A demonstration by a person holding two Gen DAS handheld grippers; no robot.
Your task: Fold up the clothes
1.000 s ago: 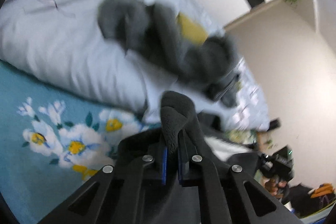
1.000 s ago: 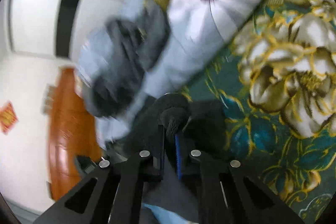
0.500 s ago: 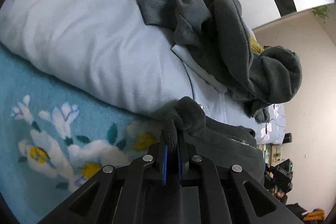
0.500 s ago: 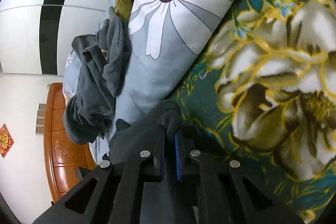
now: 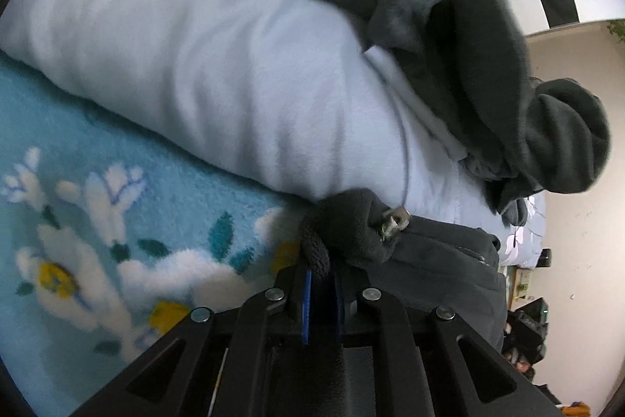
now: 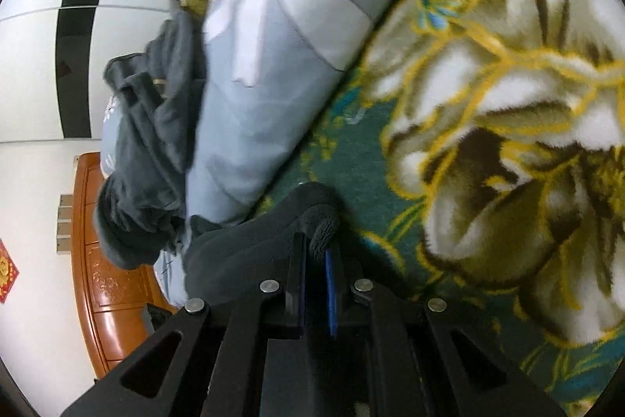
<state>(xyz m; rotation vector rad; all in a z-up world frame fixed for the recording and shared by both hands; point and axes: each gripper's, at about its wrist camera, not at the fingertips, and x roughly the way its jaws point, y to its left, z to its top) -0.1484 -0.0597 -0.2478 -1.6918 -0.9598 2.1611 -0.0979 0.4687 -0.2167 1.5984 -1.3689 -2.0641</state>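
A home bedroom: a plush floral fleece blanket (image 6: 488,112) covers the bed, a pale blue quilt with a printed daisy (image 6: 273,38) lies rolled on it, and a carved reddish-brown wooden headboard (image 6: 105,260) stands against white walls.

Bed covered by a plush floral blanket (image 5: 97,182), teal with white flowers, a pale blue rolled quilt (image 5: 218,57) laid along it, a dark grey fleece garment (image 5: 441,260) spread on the blanket beside the quilt
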